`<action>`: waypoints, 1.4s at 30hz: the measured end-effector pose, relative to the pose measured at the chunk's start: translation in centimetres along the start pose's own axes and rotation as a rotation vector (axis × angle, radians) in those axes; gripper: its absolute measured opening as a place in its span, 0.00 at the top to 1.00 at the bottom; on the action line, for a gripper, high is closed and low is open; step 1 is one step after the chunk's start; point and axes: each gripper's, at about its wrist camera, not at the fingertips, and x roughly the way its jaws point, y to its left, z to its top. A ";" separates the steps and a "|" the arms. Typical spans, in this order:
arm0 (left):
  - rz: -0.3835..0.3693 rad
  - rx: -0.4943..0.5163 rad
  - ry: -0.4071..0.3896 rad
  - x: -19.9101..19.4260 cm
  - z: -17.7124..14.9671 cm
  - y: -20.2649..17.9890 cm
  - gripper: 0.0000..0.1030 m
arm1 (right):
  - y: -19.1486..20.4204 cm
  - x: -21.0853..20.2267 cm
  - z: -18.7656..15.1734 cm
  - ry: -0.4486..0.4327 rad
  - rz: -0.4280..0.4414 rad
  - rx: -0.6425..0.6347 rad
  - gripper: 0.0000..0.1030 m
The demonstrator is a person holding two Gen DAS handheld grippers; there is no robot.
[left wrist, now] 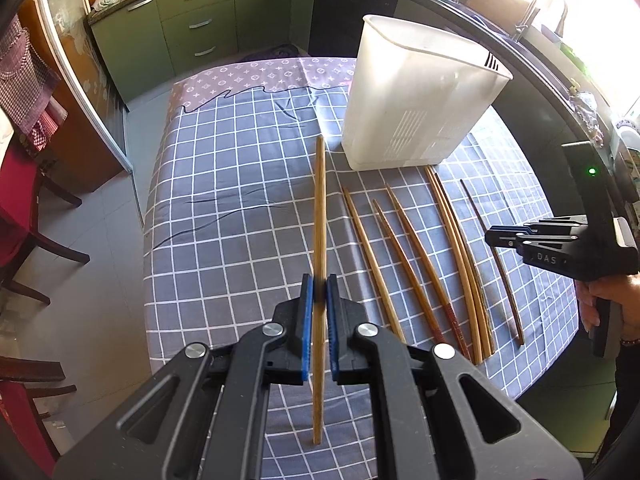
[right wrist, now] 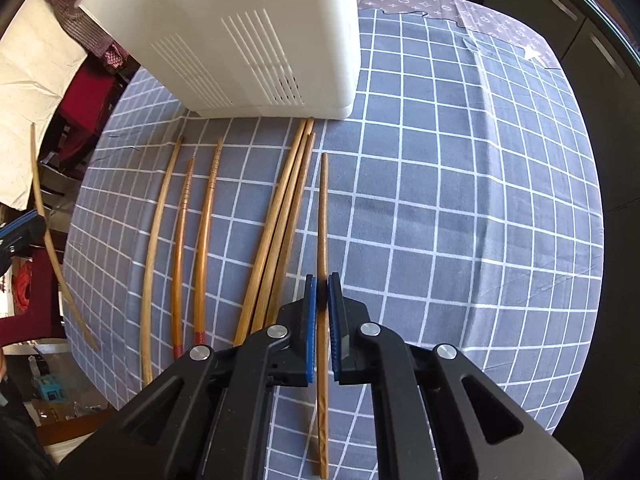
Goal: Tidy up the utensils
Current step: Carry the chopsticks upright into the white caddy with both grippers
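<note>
The left claw (left wrist: 320, 292) is clamping its blue pads shut on one bamboo chopstick (left wrist: 319, 216), holding it raised over the checked worktop (left wrist: 224, 184). The right claw (right wrist: 322, 296) is closing tight on the rightmost chopstick (right wrist: 323, 216), which looks to be lying on the cloth. Between them, six more chopsticks (right wrist: 276, 220) are lying side by side: eight counted in all, two gripped and six waiting. Beyond their tips, towards the far edge, one white slotted holder (left wrist: 416, 96) is standing upright, seemingly empty, so the sorting is only beginning.
</note>
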 end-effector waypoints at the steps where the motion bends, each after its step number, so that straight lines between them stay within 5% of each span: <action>1: -0.004 0.001 -0.005 -0.2 -0.1 0.0 0.94 | -0.1 -1.1 -0.5 -0.031 0.019 -0.001 0.93; 12: -0.015 0.057 -0.101 -3.5 -1.5 -1.5 0.94 | -0.7 -10.4 -6.0 -0.281 0.164 -0.036 0.94; 42: -0.071 0.120 -0.232 -7.7 0.6 -3.9 0.94 | -0.4 -12.8 -7.3 -0.373 0.199 -0.109 0.94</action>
